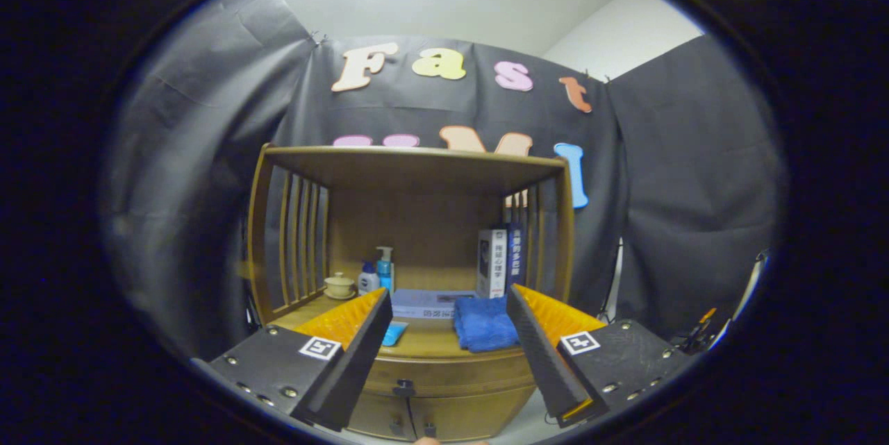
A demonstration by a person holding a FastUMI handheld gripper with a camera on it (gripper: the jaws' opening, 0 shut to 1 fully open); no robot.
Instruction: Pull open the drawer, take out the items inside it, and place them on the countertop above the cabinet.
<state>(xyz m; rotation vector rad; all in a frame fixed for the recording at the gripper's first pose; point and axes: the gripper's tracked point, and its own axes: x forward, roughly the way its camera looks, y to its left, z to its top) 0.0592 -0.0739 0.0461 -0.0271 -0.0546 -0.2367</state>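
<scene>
- The gripper [448, 299] is spread wide, with nothing held between its fingers [361, 344]; it hangs in the air in front of a wooden cabinet [417, 181].
- The drawer [451, 375] sits below and between the fingers, in the cabinet's front under the tabletop [427, 346]. It looks closed, its front flush with the cabinet face.
- A small dark handle [403, 387] is on the drawer front, low between the fingers and nearer the left one. A second dark fitting [429, 429] shows lower still on the cabinet face.
- On the tabletop just ahead of the fingers lies a folded blue cloth [484, 323], close to the right finger.
- A light blue flat object [394, 334] lies partly hidden behind the left fingertip; what it is cannot be told.
- Beyond the fingers a flat book [424, 303] lies on the tabletop, and upright books [500, 261] stand behind it, toward the right finger's side.
- Further back, on the left finger's side, stand a blue pump bottle [384, 268], a small white bottle [368, 278] just beside it, and a lidded cup [339, 285] on a saucer.
- Slatted wooden sides and a top shelf board frame the tabletop.
</scene>
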